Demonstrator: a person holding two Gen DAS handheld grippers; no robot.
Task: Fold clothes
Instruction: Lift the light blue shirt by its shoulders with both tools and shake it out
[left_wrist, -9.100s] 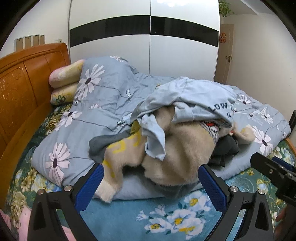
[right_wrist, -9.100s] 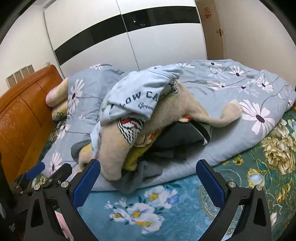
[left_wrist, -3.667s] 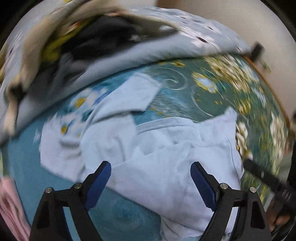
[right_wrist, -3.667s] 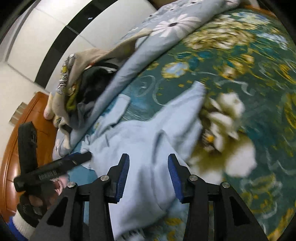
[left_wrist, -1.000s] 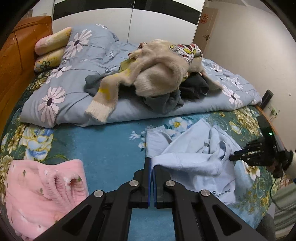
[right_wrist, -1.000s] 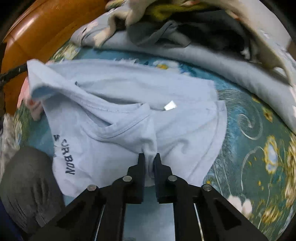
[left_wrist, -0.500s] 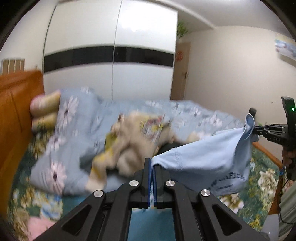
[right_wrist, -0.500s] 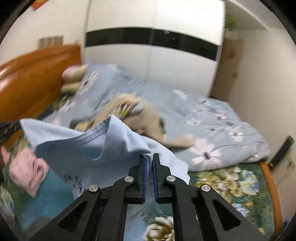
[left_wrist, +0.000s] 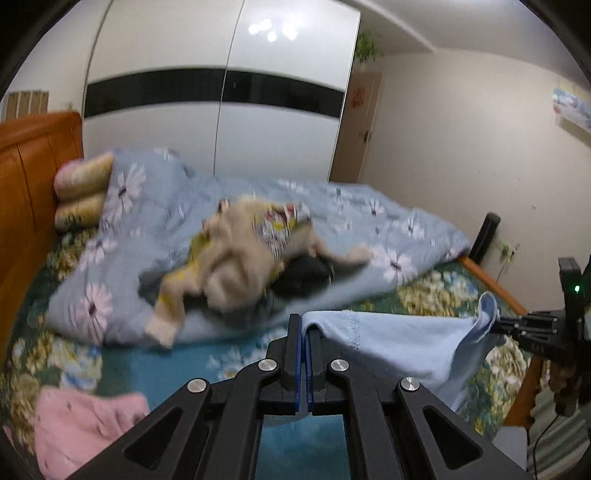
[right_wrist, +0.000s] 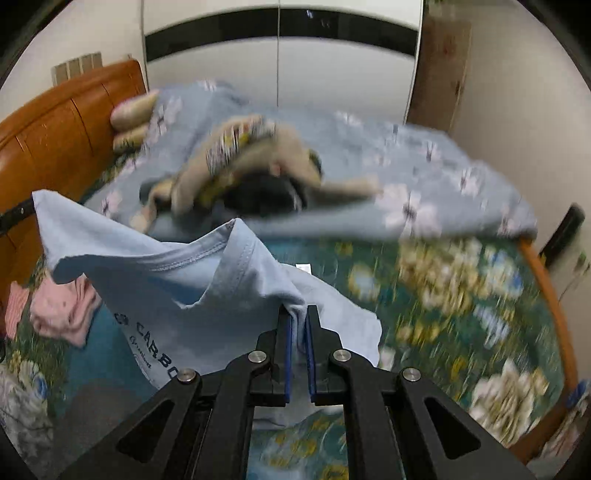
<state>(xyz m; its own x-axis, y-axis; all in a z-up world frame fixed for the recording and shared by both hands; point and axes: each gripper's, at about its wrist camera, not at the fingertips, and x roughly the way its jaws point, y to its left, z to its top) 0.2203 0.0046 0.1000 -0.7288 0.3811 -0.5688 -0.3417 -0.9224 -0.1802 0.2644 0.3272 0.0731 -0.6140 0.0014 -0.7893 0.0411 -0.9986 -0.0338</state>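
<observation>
A light blue T-shirt (left_wrist: 406, 343) with dark lettering hangs in the air above the bed, stretched between my two grippers. My left gripper (left_wrist: 304, 325) is shut on one edge of it. My right gripper (right_wrist: 298, 314) is shut on another edge; it also shows in the left wrist view (left_wrist: 517, 326) at the right, holding the far corner. In the right wrist view the shirt (right_wrist: 177, 295) sags left toward the left gripper's tip (right_wrist: 22, 212).
A pile of clothes (left_wrist: 243, 258) with a beige sweater lies on a blue flowered duvet (left_wrist: 388, 236). A pink garment (left_wrist: 81, 424) lies at front left on the floral sheet (left_wrist: 155, 365). A wooden headboard (left_wrist: 33, 177) is left, a white wardrobe (left_wrist: 221, 74) behind.
Both grippers have dropped a little with the shirt still held taut between them; half a second earlier it hung higher. One second ago the shirt lay on the bed.
</observation>
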